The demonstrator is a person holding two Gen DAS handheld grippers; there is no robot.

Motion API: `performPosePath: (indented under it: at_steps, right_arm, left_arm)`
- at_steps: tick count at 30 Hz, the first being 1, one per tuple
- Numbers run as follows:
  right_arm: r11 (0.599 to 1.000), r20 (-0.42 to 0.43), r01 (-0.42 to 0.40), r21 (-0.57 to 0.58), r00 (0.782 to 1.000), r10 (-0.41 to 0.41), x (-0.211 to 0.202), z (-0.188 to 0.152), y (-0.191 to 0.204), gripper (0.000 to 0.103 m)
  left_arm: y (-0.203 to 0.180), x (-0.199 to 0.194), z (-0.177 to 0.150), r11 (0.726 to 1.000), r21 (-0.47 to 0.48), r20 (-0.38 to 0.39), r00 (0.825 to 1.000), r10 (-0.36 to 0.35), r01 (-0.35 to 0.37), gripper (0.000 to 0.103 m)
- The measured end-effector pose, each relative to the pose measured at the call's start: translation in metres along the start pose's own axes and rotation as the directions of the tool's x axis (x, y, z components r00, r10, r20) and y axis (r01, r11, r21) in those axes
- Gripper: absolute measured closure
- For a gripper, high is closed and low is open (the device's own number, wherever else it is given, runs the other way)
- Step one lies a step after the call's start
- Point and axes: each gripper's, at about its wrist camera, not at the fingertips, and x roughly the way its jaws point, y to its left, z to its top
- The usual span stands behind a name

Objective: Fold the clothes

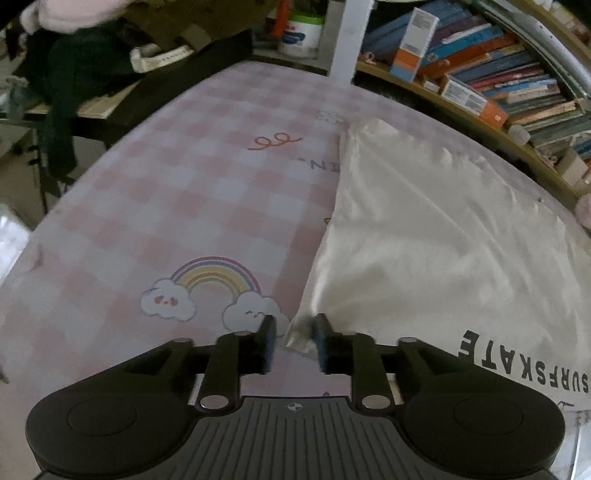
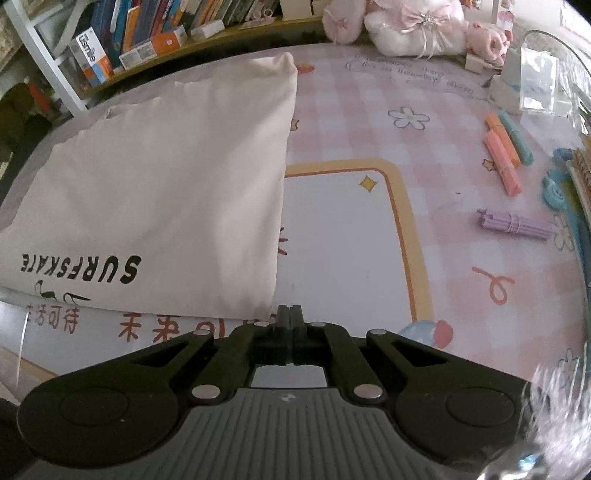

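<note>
A cream T-shirt (image 1: 436, 236) printed with "SURFSKATE" lies folded and flat on the pink checked table cover (image 1: 192, 192). My left gripper (image 1: 295, 341) is open at the shirt's near left corner, and the tip of that corner sits between the two fingers. In the right wrist view the same T-shirt (image 2: 166, 184) fills the left half. My right gripper (image 2: 290, 314) is shut, its fingertips just right of the shirt's near right corner. No cloth shows between them.
Bookshelves (image 1: 498, 74) run along the far edge of the table. A pink plush toy (image 2: 413, 26) sits at the back. Highlighter pens (image 2: 504, 155), a bundle of purple sticks (image 2: 513, 223) and a clear box (image 2: 537, 79) lie to the right. A dark chair (image 1: 74, 96) stands far left.
</note>
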Motion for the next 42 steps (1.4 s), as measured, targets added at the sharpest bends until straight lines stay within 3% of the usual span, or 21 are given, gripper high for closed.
performPosePath:
  at_steps: [2, 7, 9, 11, 13, 16, 23, 30, 39, 42]
  right_arm:
    - [1.000, 0.016, 0.001, -0.008, 1.000, -0.001, -0.002, 0.001, 0.000, 0.102]
    - [0.999, 0.075, 0.024, -0.041, 0.997, -0.021, -0.016, 0.010, 0.007, 0.098]
    - [0.997, 0.101, 0.050, -0.066, 0.994, -0.043, -0.019, 0.013, 0.010, 0.085]
    - [0.993, 0.129, 0.074, -0.093, 0.990, -0.061, -0.023, 0.014, 0.013, 0.062]
    - [0.988, 0.155, 0.101, -0.121, 0.985, -0.081, -0.024, 0.014, 0.018, 0.055]
    - [0.979, 0.179, 0.135, -0.152, 0.978, -0.107, -0.024, 0.011, 0.025, 0.036]
    - [0.966, 0.203, 0.181, -0.182, 0.969, -0.143, -0.025, -0.002, 0.053, 0.032]
    - [0.942, 0.233, 0.204, -0.265, 0.962, -0.142, -0.018, -0.024, 0.125, 0.029]
    - [0.890, 0.243, 0.099, -0.446, 0.970, 0.014, -0.002, -0.034, 0.262, 0.027]
    - [0.846, 0.213, 0.026, -0.533, 0.971, 0.104, 0.007, -0.031, 0.307, 0.030]
  left_arm:
    - [-0.002, -0.006, -0.003, 1.000, -0.010, 0.008, 1.000, 0.016, -0.016, 0.074]
    - [-0.007, -0.022, -0.010, 0.998, -0.035, 0.027, 0.998, 0.058, -0.057, 0.053]
    - [-0.009, -0.028, -0.012, 0.996, -0.045, 0.035, 0.997, 0.074, -0.073, 0.052]
    - [-0.013, -0.030, -0.016, 0.995, -0.050, 0.027, 0.996, 0.085, -0.083, 0.045]
    - [-0.016, -0.031, -0.019, 0.996, -0.043, 0.027, 0.996, 0.081, -0.080, 0.030]
    - [-0.022, -0.033, -0.023, 0.997, -0.033, 0.026, 0.997, 0.074, -0.073, 0.028]
    - [-0.017, -0.026, -0.018, 1.000, -0.015, -0.002, 1.000, -0.005, 0.005, 0.025]
    - [0.002, -0.017, -0.010, 0.993, 0.008, -0.054, 0.991, -0.120, 0.121, 0.023]
    - [0.027, 0.000, 0.010, 0.959, 0.031, -0.152, 0.950, -0.273, 0.280, 0.023]
    - [0.035, 0.006, 0.021, 0.949, 0.015, -0.168, 0.936, -0.309, 0.316, 0.023]
